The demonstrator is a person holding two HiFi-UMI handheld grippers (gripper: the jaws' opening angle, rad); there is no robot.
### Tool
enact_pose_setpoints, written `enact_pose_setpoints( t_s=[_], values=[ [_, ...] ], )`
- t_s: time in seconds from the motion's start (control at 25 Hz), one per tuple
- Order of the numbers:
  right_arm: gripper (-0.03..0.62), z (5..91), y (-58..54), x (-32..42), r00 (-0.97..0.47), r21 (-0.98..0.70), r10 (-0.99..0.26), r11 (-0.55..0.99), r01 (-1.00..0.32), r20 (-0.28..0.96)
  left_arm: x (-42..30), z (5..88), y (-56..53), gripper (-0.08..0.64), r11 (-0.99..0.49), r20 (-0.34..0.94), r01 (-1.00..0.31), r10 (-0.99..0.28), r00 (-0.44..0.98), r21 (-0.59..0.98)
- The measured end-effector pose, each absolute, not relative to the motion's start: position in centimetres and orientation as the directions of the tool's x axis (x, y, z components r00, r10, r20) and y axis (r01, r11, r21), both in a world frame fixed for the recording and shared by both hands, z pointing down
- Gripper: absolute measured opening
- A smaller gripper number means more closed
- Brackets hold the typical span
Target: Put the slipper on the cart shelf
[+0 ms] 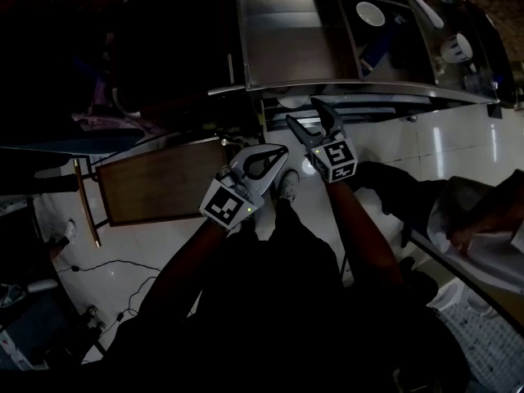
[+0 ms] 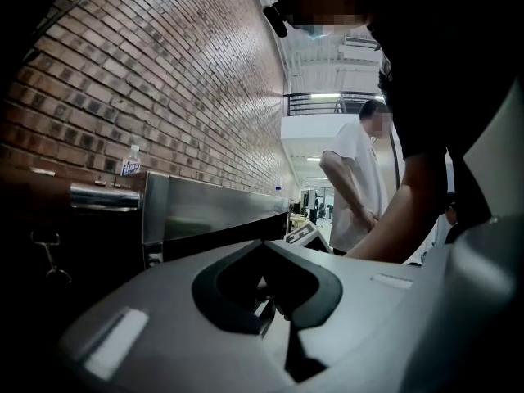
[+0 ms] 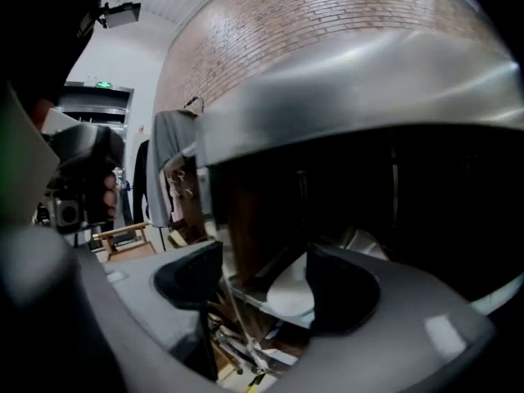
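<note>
Left gripper [image 1: 282, 151] [image 2: 264, 244] — nearest, jaws closed tip to tip with nothing between them, just left of the right one. Right gripper [image 1: 304, 112] [image 3: 264, 283] — jaws spread wide and empty, tips at the near edge of the steel cart [image 1: 286, 51] [image 3: 352, 80]. Slipper [image 3: 289, 291] — pale, lying on the cart's lower shelf [image 3: 248, 298] under the top deck, just beyond the open jaws; farther off, a white bowl [image 1: 370, 13] on the cart's top and a brick wall [image 2: 188, 80] behind.
</note>
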State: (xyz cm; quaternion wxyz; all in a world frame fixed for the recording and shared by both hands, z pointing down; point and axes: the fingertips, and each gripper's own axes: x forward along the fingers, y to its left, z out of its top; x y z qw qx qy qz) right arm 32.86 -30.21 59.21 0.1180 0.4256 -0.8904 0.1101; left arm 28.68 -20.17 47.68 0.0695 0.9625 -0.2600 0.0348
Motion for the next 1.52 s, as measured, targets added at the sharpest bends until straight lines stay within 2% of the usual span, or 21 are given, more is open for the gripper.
enact_pose_setpoints(
  t_s=[0.16,0.32,0.52,1.0,1.52],
  values=[
    [0.289,56.5,-26.4,30.7,-0.647,-0.097,-0.709,0.65,-0.754,0.279,27.0,46.2,-18.8,0.001,-0.864,0.083,-0.495,-0.489,0.868,0.093],
    [0.112,52.6,-22.5,27.7,-0.705,-0.098,-0.674,0.704,-0.704,0.223,24.0,45.1,-17.3,0.0,-0.86,0.073,-0.504,-0.499,0.863,0.079],
    [0.002,47.3,-17.4,23.1,-0.757,-0.077,-0.633,0.757,-0.649,0.163,19.8,44.0,-14.2,0.0,-0.865,0.065,-0.498,-0.494,0.867,0.063],
    [0.0,41.1,-8.5,13.7,-0.809,-0.038,-0.564,0.816,-0.577,0.166,10.7,41.0,-8.3,0.0,-0.836,0.026,-0.545,-0.545,0.838,0.056],
    [0.0,40.0,-2.5,11.3,-0.89,-0.035,-0.428,0.898,-0.438,0.158,9.5,39.0,-2.8,0.0,-0.757,0.028,-0.653,-0.652,0.757,0.034]
  ],
)
